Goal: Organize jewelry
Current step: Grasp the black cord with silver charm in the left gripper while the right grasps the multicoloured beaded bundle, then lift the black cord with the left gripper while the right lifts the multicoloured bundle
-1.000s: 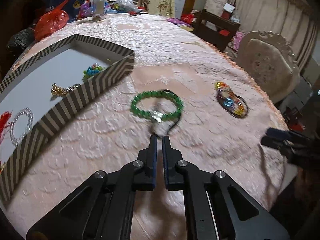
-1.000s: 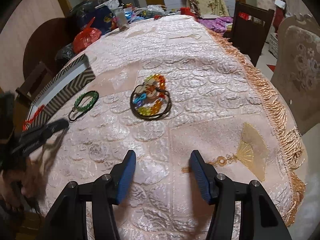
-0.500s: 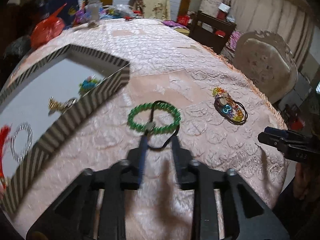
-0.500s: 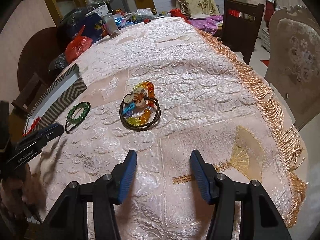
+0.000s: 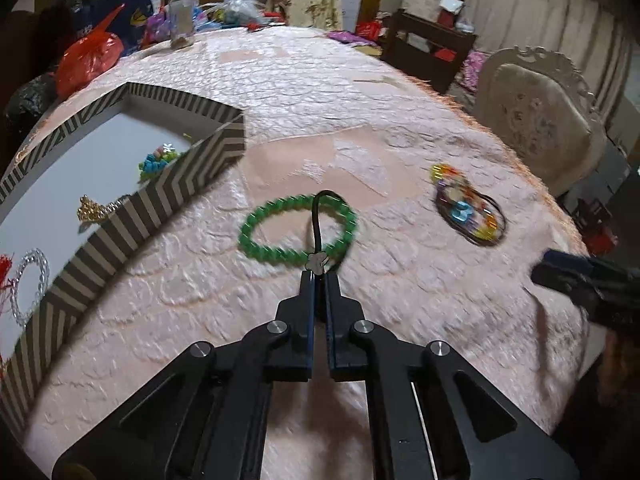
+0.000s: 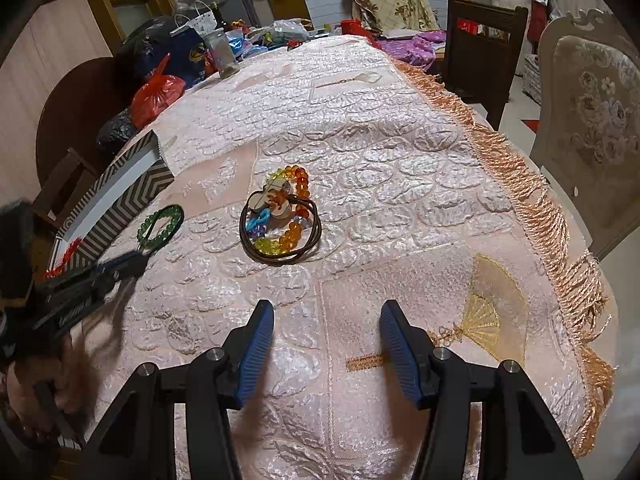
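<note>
A green bead bracelet lies on the pink tablecloth with a black cord necklace and its small silver pendant across it. My left gripper is shut on the black cord at the pendant; it also shows in the right wrist view. A pile of coloured beads and a brown cord lies in front of my right gripper, which is open, empty and a little short of it. The striped box at the left holds several pieces of jewelry.
A red bag, a jar and clutter stand at the table's far end. The fringed table edge runs along the right, with chairs beyond it.
My left gripper opened, moved onto the black cord by the pendant and shut on it. My right gripper has drifted slightly and stays open.
</note>
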`<state>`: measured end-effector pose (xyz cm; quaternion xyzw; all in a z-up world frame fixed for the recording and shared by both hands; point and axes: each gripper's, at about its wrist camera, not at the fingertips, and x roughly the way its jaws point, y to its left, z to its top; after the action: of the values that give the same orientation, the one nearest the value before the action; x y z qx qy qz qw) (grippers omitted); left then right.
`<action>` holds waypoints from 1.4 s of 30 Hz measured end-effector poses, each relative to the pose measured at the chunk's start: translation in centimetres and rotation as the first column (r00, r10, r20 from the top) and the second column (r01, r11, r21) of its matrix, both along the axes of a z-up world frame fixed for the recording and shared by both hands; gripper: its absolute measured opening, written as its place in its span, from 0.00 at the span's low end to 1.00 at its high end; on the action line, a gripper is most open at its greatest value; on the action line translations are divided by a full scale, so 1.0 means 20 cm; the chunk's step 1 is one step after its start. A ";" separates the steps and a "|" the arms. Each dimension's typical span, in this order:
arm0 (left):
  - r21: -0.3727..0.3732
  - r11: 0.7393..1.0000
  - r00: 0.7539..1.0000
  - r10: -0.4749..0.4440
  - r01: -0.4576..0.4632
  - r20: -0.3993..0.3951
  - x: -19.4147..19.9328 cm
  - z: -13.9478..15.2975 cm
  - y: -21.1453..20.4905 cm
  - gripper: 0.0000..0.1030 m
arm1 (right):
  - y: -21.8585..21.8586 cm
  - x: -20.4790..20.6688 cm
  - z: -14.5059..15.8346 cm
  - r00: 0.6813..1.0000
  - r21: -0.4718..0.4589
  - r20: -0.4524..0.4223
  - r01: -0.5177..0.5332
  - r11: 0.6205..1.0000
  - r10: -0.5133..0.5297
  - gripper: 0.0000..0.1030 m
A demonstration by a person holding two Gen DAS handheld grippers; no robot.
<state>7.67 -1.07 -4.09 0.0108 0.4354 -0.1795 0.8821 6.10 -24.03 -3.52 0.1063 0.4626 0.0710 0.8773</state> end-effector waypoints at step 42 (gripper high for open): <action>-0.110 0.992 0.998 -0.063 0.062 -0.009 -0.21 -0.02 0.01 0.04 | 0.02 0.16 0.13 0.978 0.029 0.183 -0.103 0.994 0.096 0.08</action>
<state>3.47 -0.77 -4.51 -0.0253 0.4299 -0.2310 0.8724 9.28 -23.56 -0.82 0.0928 0.3840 0.1333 0.9089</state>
